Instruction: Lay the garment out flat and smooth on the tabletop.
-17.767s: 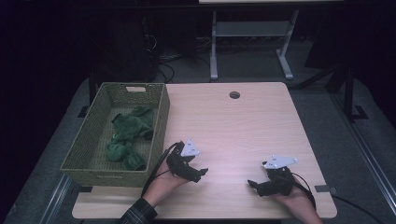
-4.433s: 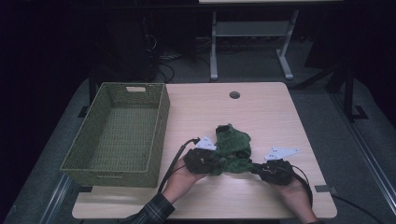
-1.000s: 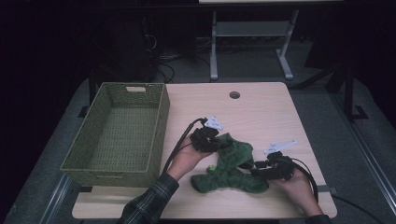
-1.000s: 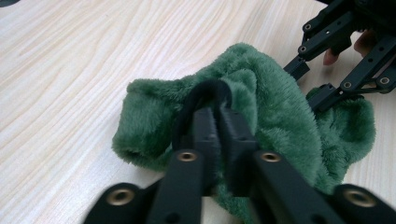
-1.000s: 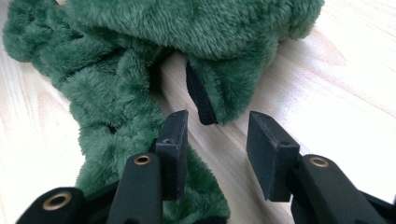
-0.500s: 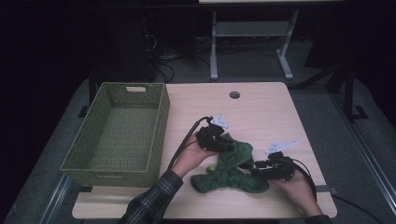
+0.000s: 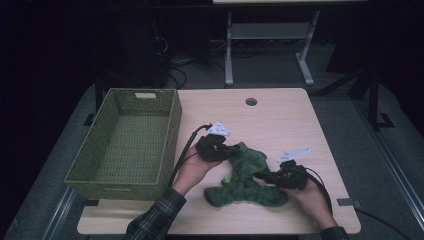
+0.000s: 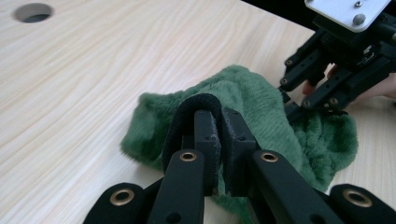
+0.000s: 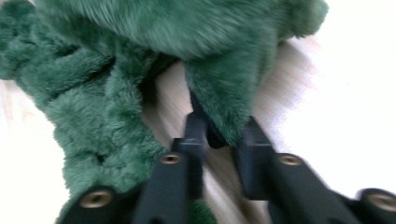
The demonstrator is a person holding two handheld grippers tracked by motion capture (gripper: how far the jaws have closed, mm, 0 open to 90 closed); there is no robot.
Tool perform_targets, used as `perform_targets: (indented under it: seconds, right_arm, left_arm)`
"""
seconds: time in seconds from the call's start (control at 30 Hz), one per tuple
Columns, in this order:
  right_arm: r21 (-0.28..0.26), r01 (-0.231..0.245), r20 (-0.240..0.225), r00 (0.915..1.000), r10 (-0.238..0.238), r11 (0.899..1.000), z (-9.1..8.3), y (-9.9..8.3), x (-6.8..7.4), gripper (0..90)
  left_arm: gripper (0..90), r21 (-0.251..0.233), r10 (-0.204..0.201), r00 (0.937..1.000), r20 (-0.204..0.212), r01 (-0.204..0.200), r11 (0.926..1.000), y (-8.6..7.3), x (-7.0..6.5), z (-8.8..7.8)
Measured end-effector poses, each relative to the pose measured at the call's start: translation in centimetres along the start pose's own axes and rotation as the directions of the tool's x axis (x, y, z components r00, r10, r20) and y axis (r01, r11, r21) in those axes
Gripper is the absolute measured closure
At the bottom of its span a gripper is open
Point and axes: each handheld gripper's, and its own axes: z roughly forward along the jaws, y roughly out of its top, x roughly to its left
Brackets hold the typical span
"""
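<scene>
A green fleece garment (image 7: 245, 180) is spread on the light wooden table (image 7: 280, 120), near its front edge, between the two hands. It lies crumpled, with one lobe reaching toward the left hand and a longer part running along the front of the table.

The left claw (image 7: 227, 150) is seen at the upper left part of the garment. In the left gripper view its jaws are nearly together, and a dark-edged fold of the green fleece (image 8: 243, 102) is pinched between them; the fabric bulges up and around the jaw tips. These jaws have just been closing, with the fleece between them.

The right claw (image 7: 265, 176) is seen at the garment's right side, held in the right hand (image 7: 310, 197). In the right gripper view a flap of the fleece (image 9: 219, 93) hangs down into the narrow gap between the jaws, and it is gripped there. These jaws too have just been closing on the fabric.

A green woven basket (image 7: 125, 145) stands on the left part of the table, just beside the left forearm. A round cable hole (image 7: 251, 101) is seen near the far edge of the table.
</scene>
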Motion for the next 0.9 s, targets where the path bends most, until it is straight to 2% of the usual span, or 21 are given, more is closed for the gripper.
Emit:
perform_targets:
  seconds: [0.03,0.13,0.37,0.57,0.63,0.73,0.87,0.9]
  right_arm:
    - [-0.004,-0.003,0.000,1.0000,0.003,1.000,-0.1,0.1,0.1,80.8]
    - [-0.016,0.028,0.021,0.9994,-0.028,0.999,-0.6,0.6,0.2,81.6]
    - [-0.058,0.082,0.057,0.9952,-0.079,0.995,-3.8,2.9,-0.6,82.3]
    - [-0.105,0.177,0.095,0.9813,-0.167,0.979,-5.9,5.5,0.2,82.2]
    - [-0.097,0.190,0.085,0.9797,-0.182,0.977,-5.7,5.9,0.4,82.1]
    - [-0.038,0.180,0.070,0.9817,-0.177,0.983,-4.2,5.7,0.2,82.0]
    - [0.025,0.138,0.026,0.9899,-0.139,0.990,-2.1,4.5,-0.9,81.8]
    - [0.036,0.122,0.014,0.9924,-0.122,0.992,-1.6,4.2,-1.1,81.8]
  left_arm:
    - [85.8,0.002,-0.005,1.0000,-0.004,0.006,1.0000,-0.2,0.1,-0.1]
    - [85.8,0.011,-0.018,0.9994,-0.028,0.018,0.9998,-1.2,0.4,-0.8]
    - [86.0,0.028,-0.059,0.9960,-0.067,0.061,0.9978,-2.4,0.6,-1.6]
    - [86.0,0.072,-0.080,0.9934,-0.082,0.086,0.9937,-3.7,0.5,-1.0]
    - [86.0,0.104,-0.082,0.9927,-0.089,0.091,0.9904,-4.2,0.7,-0.5]
    - [85.9,0.151,-0.088,0.9910,-0.101,0.103,0.9832,-5.0,0.9,0.6]
    - [85.9,0.203,-0.099,0.9889,-0.111,0.120,0.9717,-5.8,1.3,1.7]
    - [85.8,0.221,-0.090,0.9900,-0.108,0.113,0.9689,-5.9,1.3,1.8]
